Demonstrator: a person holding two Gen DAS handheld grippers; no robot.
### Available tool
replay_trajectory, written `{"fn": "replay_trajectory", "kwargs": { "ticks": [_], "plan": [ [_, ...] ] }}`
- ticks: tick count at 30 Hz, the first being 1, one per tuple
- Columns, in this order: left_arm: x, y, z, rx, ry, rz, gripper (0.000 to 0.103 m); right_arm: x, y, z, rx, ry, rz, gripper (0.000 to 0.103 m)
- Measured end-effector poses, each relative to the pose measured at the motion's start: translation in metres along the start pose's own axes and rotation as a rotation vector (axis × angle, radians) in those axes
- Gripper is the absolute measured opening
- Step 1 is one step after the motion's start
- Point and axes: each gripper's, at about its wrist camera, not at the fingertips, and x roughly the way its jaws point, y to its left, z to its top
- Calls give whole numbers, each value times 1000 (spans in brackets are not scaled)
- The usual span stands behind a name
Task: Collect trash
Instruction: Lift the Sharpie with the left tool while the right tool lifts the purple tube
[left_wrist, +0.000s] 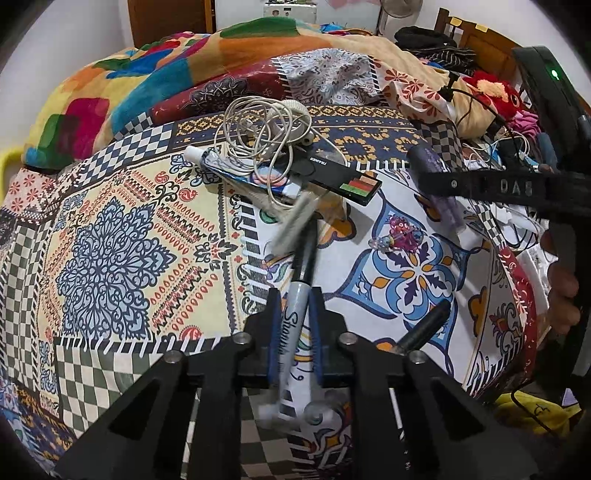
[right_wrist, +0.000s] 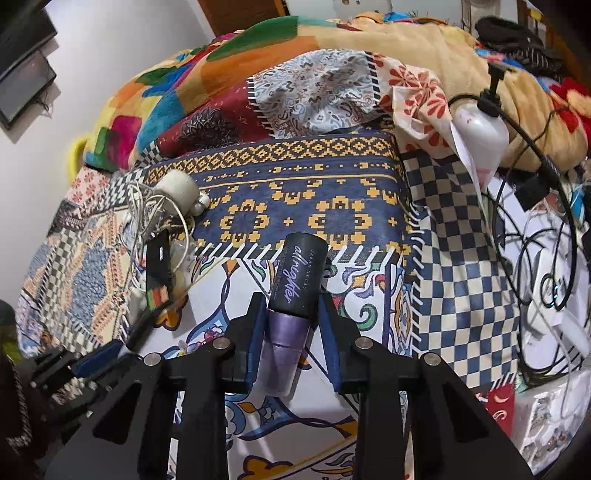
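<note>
While clamped: marker (left_wrist: 299, 325) in left tool (left_wrist: 295, 301), spray bottle (right_wrist: 291, 306) in right tool (right_wrist: 291, 306).

Bed (left_wrist: 110, 229) under patchwork-patterned sheet, colourful blanket (left_wrist: 147, 74) heaped behind, white wall (right_wrist: 110, 74), wooden headboard (left_wrist: 480, 40), standing fan (left_wrist: 399, 7).

Ahead of me a cable tangle (left_wrist: 264, 136), toothpaste tube (left_wrist: 236, 168) and black palette (left_wrist: 343, 177) are blocking the way; patterned bedsheet (left_wrist: 110, 236) is lying open leftward; wires (right_wrist: 535, 236) are crowding my right.
</note>
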Motion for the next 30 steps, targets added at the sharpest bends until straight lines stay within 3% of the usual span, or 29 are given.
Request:
{"fn": "replay_trajectory", "kwargs": {
  "ticks": [12, 24, 30],
  "plan": [
    [-29, 0, 17, -95, -52, -68, 10, -31, 1, -5, -22, -44, -7, 25],
    [-113, -11, 16, -130, -157, -15, 10, -101, 33, -16, -98, -139, 38, 25],
    [-171, -8, -1, -165, -222, 25, 10, -144, 63, -30, -153, -199, 77, 25]
  ]
}}
